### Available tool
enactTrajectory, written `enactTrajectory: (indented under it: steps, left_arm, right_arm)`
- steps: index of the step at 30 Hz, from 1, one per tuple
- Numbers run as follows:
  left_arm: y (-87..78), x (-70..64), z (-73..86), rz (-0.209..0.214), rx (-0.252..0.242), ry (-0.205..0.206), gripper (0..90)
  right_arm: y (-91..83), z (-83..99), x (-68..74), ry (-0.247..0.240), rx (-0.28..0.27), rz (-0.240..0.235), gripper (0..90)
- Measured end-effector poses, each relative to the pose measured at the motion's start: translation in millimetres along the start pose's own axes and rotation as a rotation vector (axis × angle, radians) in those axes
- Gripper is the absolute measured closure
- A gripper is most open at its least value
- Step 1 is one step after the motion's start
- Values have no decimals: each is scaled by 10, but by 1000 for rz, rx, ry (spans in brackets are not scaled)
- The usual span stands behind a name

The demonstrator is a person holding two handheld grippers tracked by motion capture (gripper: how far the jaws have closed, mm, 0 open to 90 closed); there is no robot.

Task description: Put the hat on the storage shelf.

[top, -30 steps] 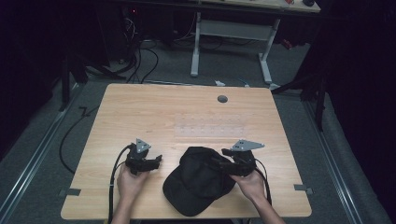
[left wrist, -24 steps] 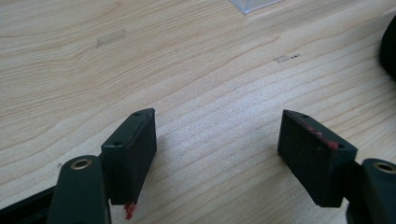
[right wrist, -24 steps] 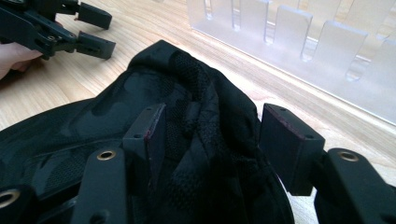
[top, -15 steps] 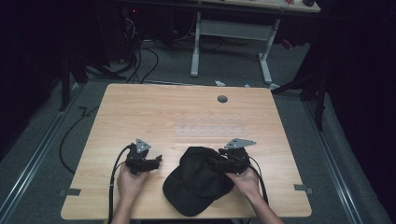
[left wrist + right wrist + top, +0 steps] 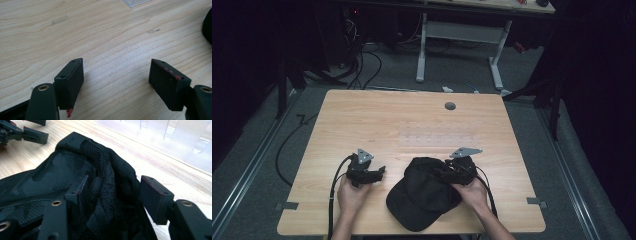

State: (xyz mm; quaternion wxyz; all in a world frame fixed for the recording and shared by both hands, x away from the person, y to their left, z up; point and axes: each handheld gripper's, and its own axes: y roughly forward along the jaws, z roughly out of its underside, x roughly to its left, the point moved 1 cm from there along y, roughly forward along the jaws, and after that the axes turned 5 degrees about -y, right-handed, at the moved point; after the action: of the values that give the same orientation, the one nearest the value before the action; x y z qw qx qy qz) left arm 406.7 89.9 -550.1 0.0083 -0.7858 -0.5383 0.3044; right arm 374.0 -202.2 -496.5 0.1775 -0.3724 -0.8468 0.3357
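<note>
R gripper [image 5: 112,192] open astride cap [image 5: 424,192]; L gripper [image 5: 117,80] wide open, empty.

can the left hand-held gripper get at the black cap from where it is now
Probably yes. The left hand-held gripper is open over bare table, holding nothing, and the black cap lies just beside it with nothing between them. The right hand-held gripper straddles the cap's back edge, open, leaving the near side free.

High view looks forward and down over the whole worktop [image 5: 412,125]; each tool camera sits low, close above the wood; all share the cap [image 5: 75,182], perhaps barely in the left's.
</note>
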Motion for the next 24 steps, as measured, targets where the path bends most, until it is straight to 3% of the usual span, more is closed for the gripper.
enactTrajectory:
  steps: [14, 24]
  left_arm:
    - [0, 0, 0, 0, 0, 0, 284]
    - [-1, 2, -2, 1, 0, -3, 284]
  right_arm:
    - [29, -1, -5, 10, 2, -74, 782]
    - [-16, -22, 7, -1, -8, -90, 808]
